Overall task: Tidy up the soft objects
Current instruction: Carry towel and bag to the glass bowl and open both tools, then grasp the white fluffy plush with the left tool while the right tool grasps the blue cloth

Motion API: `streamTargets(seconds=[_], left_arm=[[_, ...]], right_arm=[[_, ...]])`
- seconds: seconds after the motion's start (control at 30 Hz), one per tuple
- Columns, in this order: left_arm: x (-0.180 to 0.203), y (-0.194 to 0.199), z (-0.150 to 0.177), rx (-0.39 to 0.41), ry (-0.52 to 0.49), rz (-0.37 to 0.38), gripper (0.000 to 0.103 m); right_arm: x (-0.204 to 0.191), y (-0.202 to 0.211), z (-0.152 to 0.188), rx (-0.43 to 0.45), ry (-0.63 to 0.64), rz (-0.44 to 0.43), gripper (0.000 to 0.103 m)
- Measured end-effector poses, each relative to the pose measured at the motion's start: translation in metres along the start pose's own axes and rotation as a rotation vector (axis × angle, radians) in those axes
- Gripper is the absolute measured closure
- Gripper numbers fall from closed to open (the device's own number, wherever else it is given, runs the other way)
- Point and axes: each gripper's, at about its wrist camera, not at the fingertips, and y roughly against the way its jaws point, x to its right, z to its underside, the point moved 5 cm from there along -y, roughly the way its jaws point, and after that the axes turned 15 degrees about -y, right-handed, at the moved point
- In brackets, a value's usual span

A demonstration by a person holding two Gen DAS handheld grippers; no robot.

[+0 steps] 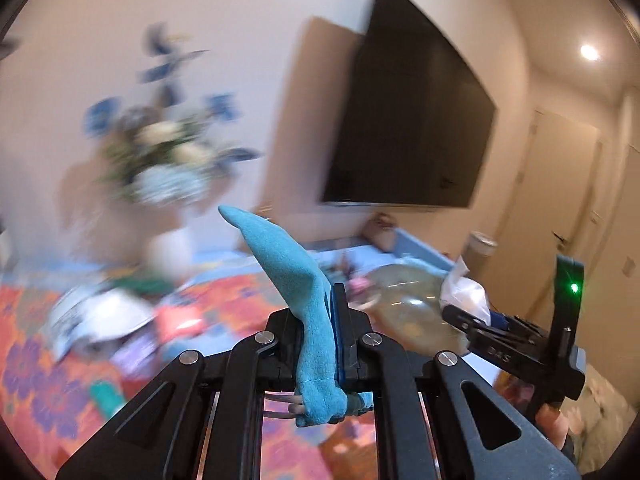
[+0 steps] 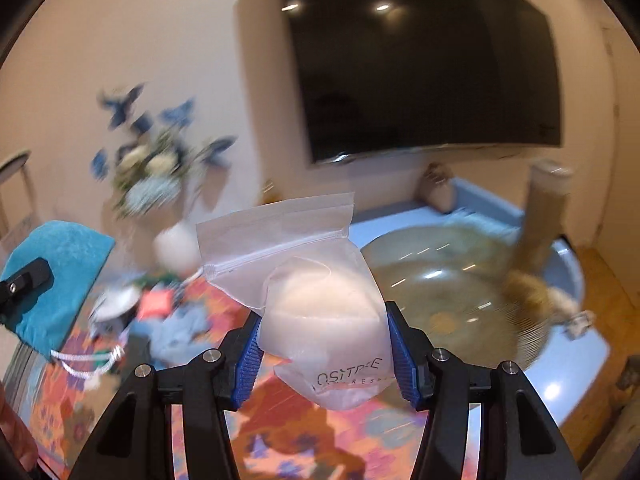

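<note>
Below, a floral cloth (image 2: 304, 432) lies blurred; left gripper (image 1: 334, 320) clamps teal pouch (image 1: 292, 272), right gripper (image 2: 326, 356) clamps bag (image 2: 320, 280).

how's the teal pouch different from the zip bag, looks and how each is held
The teal pouch is opaque fuzzy cloth with a white drawstring; the zip bag is frosted clear plastic with a zip seal and printed lettering. The pouch is flat, pinched thin in the shut left gripper; the bag bulges around a pale round pad, so the right gripper grips it with jaws well apart. Both are soft and lifted off the table.
</note>
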Motion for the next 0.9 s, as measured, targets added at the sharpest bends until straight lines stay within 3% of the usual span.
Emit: streamTargets(seconds=[0.17,0.43,0.5,0.57,0.63,0.8,0.9], left_arm=[[0.056,-0.06,-0.04,0.004,-0.033,0.142,0.094],[0.108,-0.164,-0.04,-0.09,0.003,0.265,0.094],[0.117,-0.186,-0.032,-0.124,-0.005,0.304,0.083],[0.122,-0.198,-0.024,-0.169,-0.023,0.302,0.045],[0.125,-0.201,-0.018,-0.173,-0.028,0.299,0.025],[0.115,-0.171,-0.014,-0.153,-0.033,0.303,0.025],[0.094,-0.136,-0.015,-0.127,-0.037,0.249,0.025]], right_arm=[[0.049,-0.002,-0.039,0.027,-0.106,0.129,0.048],[0.112,-0.052,-0.036,-0.113,-0.247,0.248,0.046],[0.121,-0.06,-0.033,-0.141,-0.28,0.252,0.037],[0.128,-0.064,-0.032,-0.151,-0.306,0.245,0.033],[0.134,-0.065,-0.035,-0.147,-0.317,0.243,0.031],[0.132,-0.055,-0.036,-0.13,-0.308,0.248,0.031],[0.113,-0.043,-0.035,-0.108,-0.271,0.22,0.031]])
